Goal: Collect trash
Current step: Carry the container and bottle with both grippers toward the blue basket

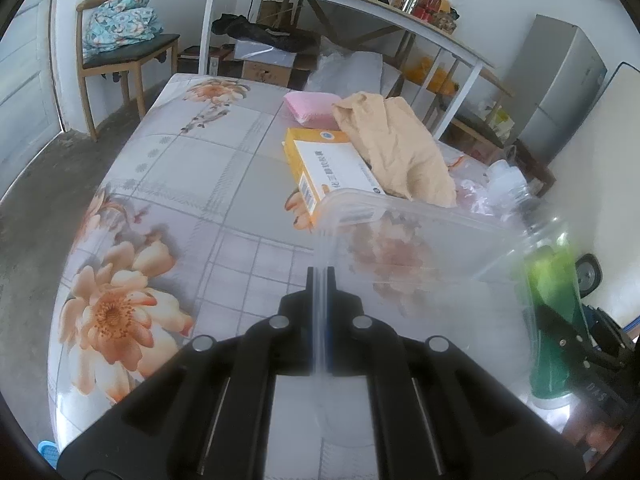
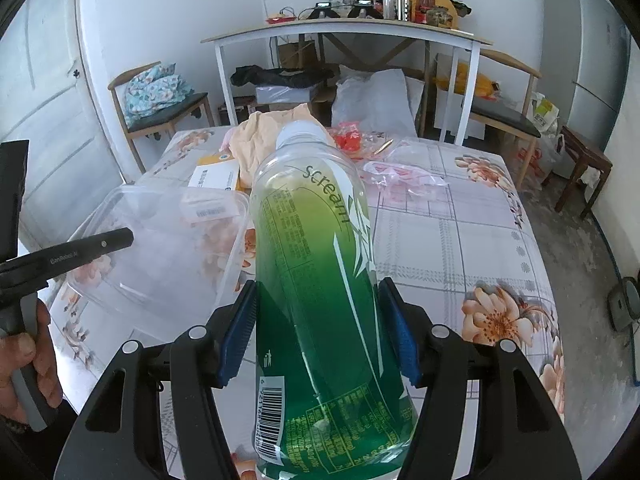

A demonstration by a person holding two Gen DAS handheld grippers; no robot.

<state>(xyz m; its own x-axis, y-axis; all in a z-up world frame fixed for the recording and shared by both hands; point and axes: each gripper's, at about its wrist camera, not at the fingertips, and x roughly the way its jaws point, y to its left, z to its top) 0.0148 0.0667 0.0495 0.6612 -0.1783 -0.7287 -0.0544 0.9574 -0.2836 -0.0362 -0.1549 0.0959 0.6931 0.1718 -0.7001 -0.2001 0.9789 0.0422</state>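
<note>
The left gripper (image 1: 319,270) pinched the clear tub's (image 2: 160,248) rim, while the right gripper (image 2: 316,332) clamped the green bottle (image 2: 320,280) beside it, seemingly awaiting lowering inside.

Wooden chair (image 2: 160,108) with folded quilt (image 2: 154,86) at 10 o'clock, grey fridge (image 2: 588,60) at 2, cluttered white desk (image 2: 344,32) at 12.

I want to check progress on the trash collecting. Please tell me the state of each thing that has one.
Left gripper: shut on the container's rim.
Clear plastic container: empty, lifted at a tilt.
Right gripper: shut on the bottle.
Green bottle: held, capped, looks empty.
Yellow box: closed, lying on the table.
Beige cloth: crumpled.
</note>
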